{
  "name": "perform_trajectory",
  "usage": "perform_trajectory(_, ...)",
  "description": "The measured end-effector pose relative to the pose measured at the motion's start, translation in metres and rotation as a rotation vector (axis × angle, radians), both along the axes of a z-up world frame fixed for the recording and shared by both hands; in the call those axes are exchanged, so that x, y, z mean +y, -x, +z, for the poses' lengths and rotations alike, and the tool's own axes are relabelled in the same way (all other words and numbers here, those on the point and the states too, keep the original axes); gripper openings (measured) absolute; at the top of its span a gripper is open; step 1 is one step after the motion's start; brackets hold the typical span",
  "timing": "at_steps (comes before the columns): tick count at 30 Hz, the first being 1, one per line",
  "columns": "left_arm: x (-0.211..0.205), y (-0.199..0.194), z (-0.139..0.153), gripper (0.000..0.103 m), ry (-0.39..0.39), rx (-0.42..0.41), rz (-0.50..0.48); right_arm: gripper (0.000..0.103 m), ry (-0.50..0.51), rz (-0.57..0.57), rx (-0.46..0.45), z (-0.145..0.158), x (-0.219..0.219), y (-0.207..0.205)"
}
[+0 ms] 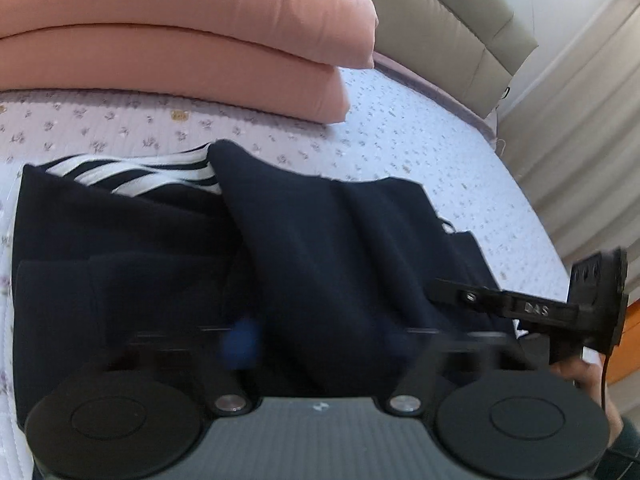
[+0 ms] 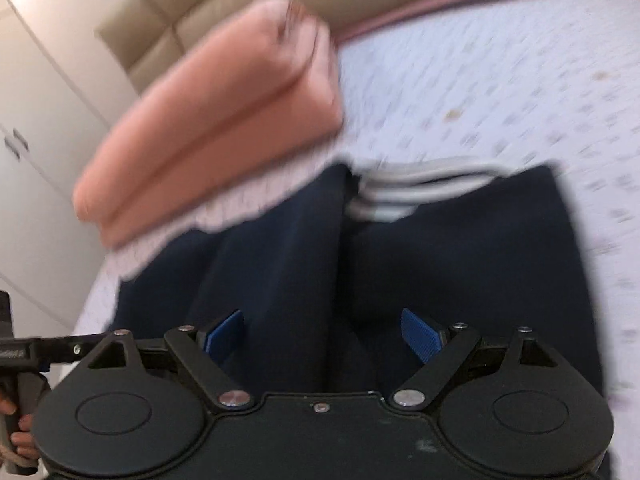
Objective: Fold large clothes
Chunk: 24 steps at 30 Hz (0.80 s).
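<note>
Navy garment [image 1: 320, 240] w/ white stripes [image 1: 132, 176] is lying on the bed [image 1: 440, 160], bunched into thick folds. It is filling the lower centre of both views, just short of the folded pink blanket [image 1: 180, 40], which is sitting at 11 o'clock in both.

Left wrist view: bkgd is showing sharp, so the floral print on the sheet is reading clearly. The stripes are peeking out at 10 o'clock under a dark flap. The padded beige headboard [image 1: 440, 20] is running off toward 1 o'clock, w/ pale curtains [image 1: 580, 100] at 3. The left gripper [image 1: 320, 336] is pointing down at the cloth, but its fingers are showing only as a blue-black smear. They are reading as clenched; whether cloth is pinched btwn them, can't tell. At 4 o'clock the other tool is reaching in over the garment's edge, w/ the person's right hand [image 1: 580, 372] gripping it from below.

Right wrist view: everything past the tool is smearing, so sheet and blanket are losing detail. Only this view is giving a clean look at fingers. The right gripper [image 2: 322, 328] is hovering w/ its blue pads [image 2: 420, 336] spread wide and released, dark cloth lying below and btwn them, pads not pressing on it. The stripes are sitting at 12 o'clock here. White wardrobe doors [image 2: 40, 120] are showing at 9 o'clock. At 8 o'clock the left tool's body is poking in from the edge, w/ the left hand [image 2: 16, 428] wrapping its grey handle.
</note>
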<state>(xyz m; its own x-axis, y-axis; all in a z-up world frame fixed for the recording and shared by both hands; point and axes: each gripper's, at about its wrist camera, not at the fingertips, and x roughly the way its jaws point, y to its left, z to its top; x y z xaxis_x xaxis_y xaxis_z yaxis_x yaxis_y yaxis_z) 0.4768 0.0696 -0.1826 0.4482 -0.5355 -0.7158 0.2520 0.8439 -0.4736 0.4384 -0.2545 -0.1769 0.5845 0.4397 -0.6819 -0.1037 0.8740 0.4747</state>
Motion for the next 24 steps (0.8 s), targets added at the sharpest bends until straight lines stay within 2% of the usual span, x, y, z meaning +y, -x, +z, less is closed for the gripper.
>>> perform_trajectory(1,0.004,0.002,0.001,0.005,0.02,0.006,0.004,0.089,0.026,0.014,-0.022,0.005,0.006,0.002)
perform_trajectory(2,0.009,0.006,0.005,0.005,0.055,-0.028,0.014,0.068,0.03,0.032,-0.055,0.011,0.008,0.007)
perform_trajectory(3,0.014,0.009,0.011,0.005,0.078,-0.057,0.01,0.016,0.034,0.024,-0.096,0.021,0.007,0.013)
perform_trajectory(6,0.034,0.014,0.025,0.005,0.117,-0.117,0.036,0.015,-0.024,-0.038,-0.197,0.052,-0.012,0.035)
perform_trajectory(8,0.047,0.019,0.02,0.005,0.113,-0.113,0.053,0.008,-0.065,-0.074,-0.214,0.056,-0.027,0.039)
perform_trajectory(10,0.055,0.025,0.005,0.005,0.052,-0.103,0.087,0.004,-0.011,-0.119,-0.173,0.041,-0.03,0.042)
perform_trajectory(11,0.058,0.027,-0.007,0.005,0.027,-0.076,0.111,0.003,0.066,-0.143,-0.134,0.027,-0.029,0.041)
perform_trajectory(12,0.062,0.031,-0.016,0.007,0.036,-0.052,0.111,0.004,0.116,-0.147,-0.078,0.013,-0.031,0.038)
perform_trajectory(13,0.064,0.035,-0.018,0.008,0.058,-0.047,0.101,0.004,0.097,-0.148,-0.017,0.002,-0.036,0.037)
perform_trajectory(14,0.064,0.041,-0.017,0.013,0.078,-0.062,0.089,0.005,0.034,-0.145,0.016,-0.003,-0.043,0.038)
perform_trajectory(15,0.064,0.047,-0.012,0.018,0.086,-0.074,0.078,0.014,-0.06,-0.142,0.033,-0.006,-0.05,0.043)
perform_trajectory(16,0.06,0.051,-0.009,0.031,0.094,-0.081,0.058,0.024,-0.114,-0.149,0.037,-0.005,-0.055,0.046)
perform_trajectory(17,0.056,0.055,-0.004,0.052,0.106,-0.08,0.035,0.035,-0.152,-0.148,0.031,0.0,-0.056,0.049)
perform_trajectory(18,0.053,0.057,-0.002,0.069,0.115,-0.075,0.026,0.065,-0.169,-0.14,0.022,0.005,-0.056,0.05)
perform_trajectory(19,0.05,0.061,-0.001,0.073,0.129,-0.065,0.02,0.093,-0.176,-0.128,0.013,0.012,-0.052,0.052)
perform_trajectory(20,0.046,0.063,-0.002,0.073,0.146,-0.045,0.012,0.098,-0.178,-0.11,0.008,0.017,-0.046,0.053)
perform_trajectory(22,0.04,0.061,-0.009,0.072,0.157,0.005,0.006,0.099,-0.16,-0.047,0.032,0.023,-0.028,0.05)
perform_trajectory(23,0.037,0.062,-0.014,0.064,0.156,0.03,0.006,0.099,-0.136,-0.019,0.063,0.022,-0.017,0.046)
perform_trajectory(24,0.036,0.068,-0.015,0.048,0.156,0.047,0.004,0.099,-0.106,0.009,0.098,0.019,-0.007,0.044)
